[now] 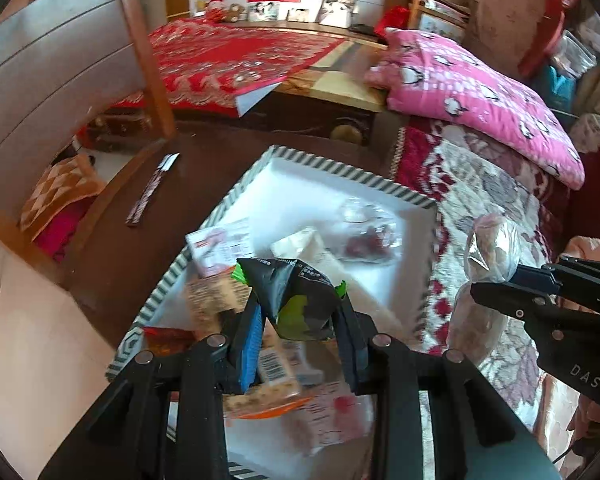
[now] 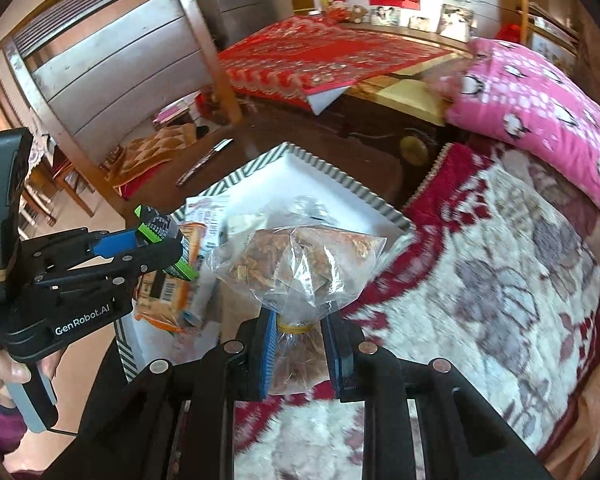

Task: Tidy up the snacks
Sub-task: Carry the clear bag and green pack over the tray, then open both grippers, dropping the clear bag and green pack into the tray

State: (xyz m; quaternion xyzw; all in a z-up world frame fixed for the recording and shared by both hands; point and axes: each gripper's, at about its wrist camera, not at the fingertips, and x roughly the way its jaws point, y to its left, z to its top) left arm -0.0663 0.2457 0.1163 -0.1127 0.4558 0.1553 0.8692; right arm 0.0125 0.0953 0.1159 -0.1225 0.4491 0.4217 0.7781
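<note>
Black-and-green foil marks the snack packet [image 1: 296, 300] pinched in the left gripper [image 1: 300, 336], hanging over the near half of the striped-rim tray [image 1: 320, 160]. Lower it onto bare white floor at 12 o'clock, clear of the wrapped snacks [image 1: 220, 248] at 10 o'clock. The right gripper [image 1: 512, 280] sits at 3 o'clock, beyond the rim.

Right wrist view: the right gripper [image 2: 300, 344] clamps the tied neck of a clear bag of dried pieces [image 2: 300, 264] above the blanket [image 2: 480, 280]. Tray rim [image 2: 340, 176] lies at 11 o'clock; left gripper [image 2: 160, 244] crowds 9 o'clock, so enter from 12.
</note>
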